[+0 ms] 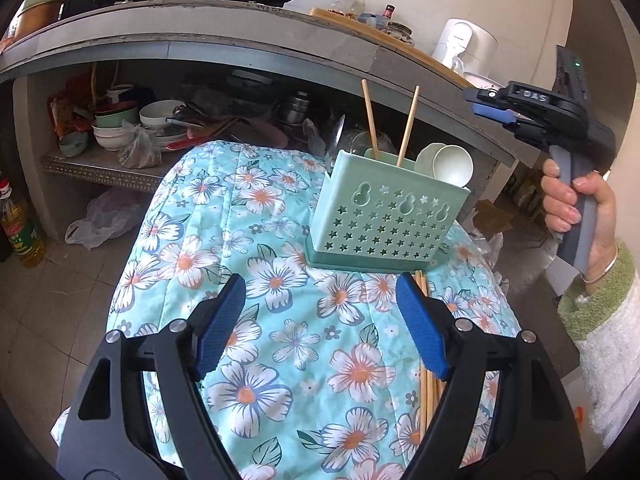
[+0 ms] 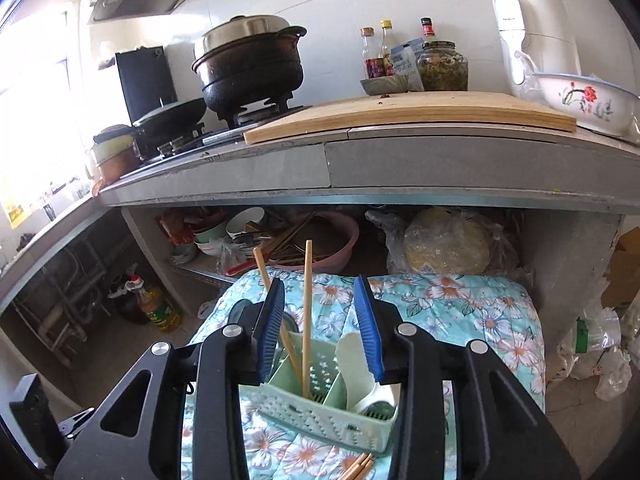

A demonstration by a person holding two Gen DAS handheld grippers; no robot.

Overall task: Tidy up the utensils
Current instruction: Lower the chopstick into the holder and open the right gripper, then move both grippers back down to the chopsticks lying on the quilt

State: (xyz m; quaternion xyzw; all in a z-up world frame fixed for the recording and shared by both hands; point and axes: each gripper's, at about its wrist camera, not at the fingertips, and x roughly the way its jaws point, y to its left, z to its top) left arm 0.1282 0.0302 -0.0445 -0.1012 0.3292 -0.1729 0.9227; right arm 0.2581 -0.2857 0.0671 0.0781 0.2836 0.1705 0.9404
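Above holder (image 2: 320, 408), right gripper (image 2: 325, 328) jaws parted, left gripper (image 1: 322, 324) jaws wide, empty.

— See the left hand-held gripper (image 1: 322, 316)? Its blue pads are spread wide with nothing between them, and it tips downward.

— And the right hand-held gripper (image 2: 320, 330)?

— Partly open, jaws apart, no pad pressing on anything. From the left side you can see the person's right hand (image 1: 576, 216) wrapped round its grey handle, fingers curled at the front, a bangle at the wrist and a fluffy green-and-white sleeve (image 1: 604, 320) below.

— It's angled down too?

— Yes, both are.
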